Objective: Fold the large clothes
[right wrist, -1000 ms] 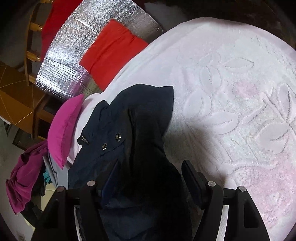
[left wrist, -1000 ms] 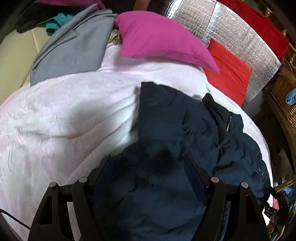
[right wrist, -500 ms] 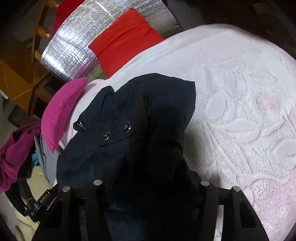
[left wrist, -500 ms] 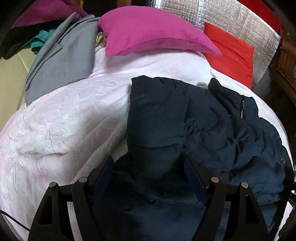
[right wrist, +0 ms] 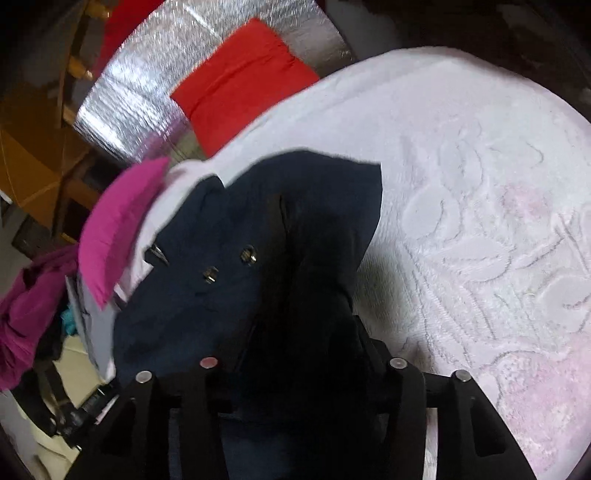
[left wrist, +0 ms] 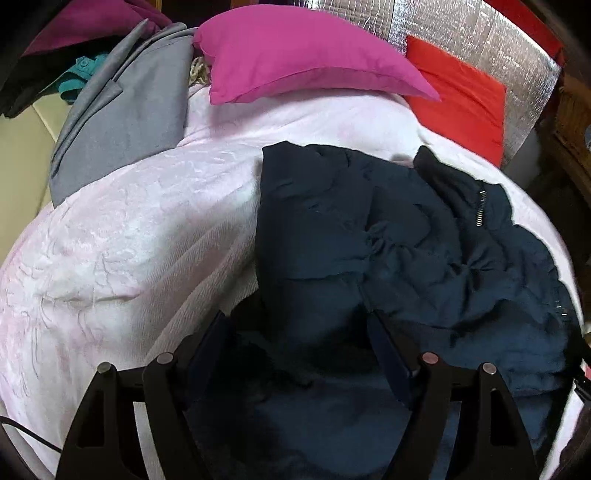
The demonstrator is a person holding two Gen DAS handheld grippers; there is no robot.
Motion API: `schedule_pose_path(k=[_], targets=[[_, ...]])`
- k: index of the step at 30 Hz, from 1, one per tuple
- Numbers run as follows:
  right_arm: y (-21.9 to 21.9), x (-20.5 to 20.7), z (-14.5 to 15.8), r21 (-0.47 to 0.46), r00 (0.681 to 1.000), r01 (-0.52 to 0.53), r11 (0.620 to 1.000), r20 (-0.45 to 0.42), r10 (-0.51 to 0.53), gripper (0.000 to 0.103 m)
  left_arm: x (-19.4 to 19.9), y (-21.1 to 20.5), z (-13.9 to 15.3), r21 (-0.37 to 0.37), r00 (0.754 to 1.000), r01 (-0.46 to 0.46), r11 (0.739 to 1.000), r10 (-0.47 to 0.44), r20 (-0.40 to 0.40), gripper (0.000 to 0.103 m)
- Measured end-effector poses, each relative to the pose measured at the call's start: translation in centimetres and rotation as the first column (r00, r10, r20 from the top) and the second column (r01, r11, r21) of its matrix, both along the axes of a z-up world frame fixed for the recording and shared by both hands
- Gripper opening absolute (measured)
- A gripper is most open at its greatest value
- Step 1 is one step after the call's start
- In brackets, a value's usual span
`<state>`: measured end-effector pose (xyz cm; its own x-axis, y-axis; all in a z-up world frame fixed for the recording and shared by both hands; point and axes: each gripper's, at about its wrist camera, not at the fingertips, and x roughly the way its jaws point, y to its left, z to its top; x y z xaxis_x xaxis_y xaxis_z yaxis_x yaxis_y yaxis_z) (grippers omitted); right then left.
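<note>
A dark navy padded jacket point(left wrist: 388, 251) lies crumpled on the pale pink bedspread point(left wrist: 122, 243), its zip toward the right. My left gripper point(left wrist: 299, 343) stands open low over the jacket's near part, with cloth between its spread fingers. In the right wrist view the same jacket point(right wrist: 236, 258) shows two metal snaps. My right gripper point(right wrist: 295, 354) is shut on a dark fold of the jacket, and its fingertips are hidden by the cloth.
A magenta pillow point(left wrist: 295, 55) and a red pillow point(left wrist: 461, 96) lie at the bed's head against a silver foil panel point(left wrist: 443, 29). A grey garment point(left wrist: 122, 110) lies at the far left. Bare bedspread point(right wrist: 480, 221) stretches to the right of the jacket.
My right gripper has closed from open onto the jacket fold. Both views shifted slightly over the jacket; the left gripper stayed open.
</note>
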<state>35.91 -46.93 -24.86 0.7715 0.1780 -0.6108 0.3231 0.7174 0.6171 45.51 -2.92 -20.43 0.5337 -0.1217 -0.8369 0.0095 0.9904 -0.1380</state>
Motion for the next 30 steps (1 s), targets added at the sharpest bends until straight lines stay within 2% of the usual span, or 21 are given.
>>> schedule_pose_path(k=[2, 4, 6, 7, 9, 11, 14, 17, 20, 22, 26, 27, 28, 29, 30], targets=[[-0.5, -2.1, 1.6, -0.04, 0.996, 0.076, 0.996, 0.046, -0.074, 0.065, -1.1, 0.3, 1.0, -0.041, 1.0, 0.005, 0.999, -0.004, 0.011, 0.079], [-0.6, -3.8, 3.0, -0.045, 0.989, 0.104, 0.994, 0.113, -0.098, 0.065, -2.4, 0.4, 2.0, -0.106, 0.999, 0.022, 0.994, -0.018, 0.035, 0.079], [-0.2, -5.2, 4.0, 0.009, 0.98, 0.069, 0.998, 0.184, -0.07, 0.066, -3.6, 0.3, 2.6, -0.168, 0.998, 0.039, 0.985, -0.032, 0.046, 0.08], [0.6, -5.4, 4.2, 0.063, 0.978, -0.002, 0.998, 0.208, -0.011, 0.066, -4.1, 0.0, 2.6, -0.204, 0.999, 0.046, 0.978, -0.04, 0.034, 0.08], [2.1, -4.9, 3.6, 0.125, 0.977, -0.086, 0.989, 0.206, 0.059, 0.066, -4.6, -0.7, 1.8, -0.27, 0.998, 0.047, 0.962, -0.054, -0.016, 0.08], [4.4, -3.4, 1.9, 0.203, 0.978, -0.167, 0.965, 0.157, 0.137, 0.066, -4.4, -1.4, 0.6, -0.318, 0.994, 0.035, 0.947, -0.065, -0.082, 0.08], [6.5, -1.7, -1.1, 0.338, 0.978, -0.207, 0.918, 0.088, 0.188, 0.066, -3.5, -1.9, -1.2, -0.383, 0.984, -0.012, 0.924, -0.057, -0.168, 0.08], [6.4, -0.4, -2.9, 0.392, 0.99, -0.141, 0.909, 0.05, 0.132, 0.066, -2.5, -1.3, -2.0, -0.426, 0.983, -0.09, 0.9, 0.011, -0.185, 0.08], [5.3, 0.2, -4.5, 0.474, 0.998, -0.06, 0.878, 0.037, 0.049, 0.066, -1.2, -0.3, -2.5, -0.477, 0.98, -0.144, 0.867, 0.057, -0.193, 0.08], [4.5, 0.7, -5.2, 0.527, 0.999, -0.01, 0.85, 0.039, -0.013, 0.066, -0.4, 0.2, -3.2, -0.516, 0.976, -0.176, 0.838, 0.079, -0.205, 0.08], [3.7, 1.1, -5.6, 0.568, 0.994, 0.033, 0.823, 0.065, -0.084, 0.066, 0.4, 1.4, -4.0, -0.592, 0.973, -0.219, 0.776, 0.13, -0.189, 0.078], [3.6, 1.1, -5.7, 0.573, 0.993, 0.037, 0.819, 0.073, -0.096, 0.063, 0.5, 1.5, -4.1, -0.597, 0.974, -0.221, 0.771, 0.139, -0.181, 0.076], [3.5, 1.0, -5.7, 0.564, 0.992, 0.041, 0.825, 0.077, -0.102, 0.05, 0.7, 1.6, -4.1, -0.594, 0.974, -0.222, 0.773, 0.146, -0.173, 0.071], [3.4, 1.2, -5.8, 0.546, 0.992, 0.044, 0.836, 0.072, -0.1, 0.041, 0.8, 1.6, -4.1, -0.584, 0.974, -0.224, 0.78, 0.153, -0.17, 0.056], [3.4, 1.1, -5.9, 0.535, 0.993, 0.043, 0.843, 0.071, -0.095, 0.032, 0.7, 1.6, -4.1, -0.572, 0.973, -0.228, 0.788, 0.157, -0.171, 0.047]])
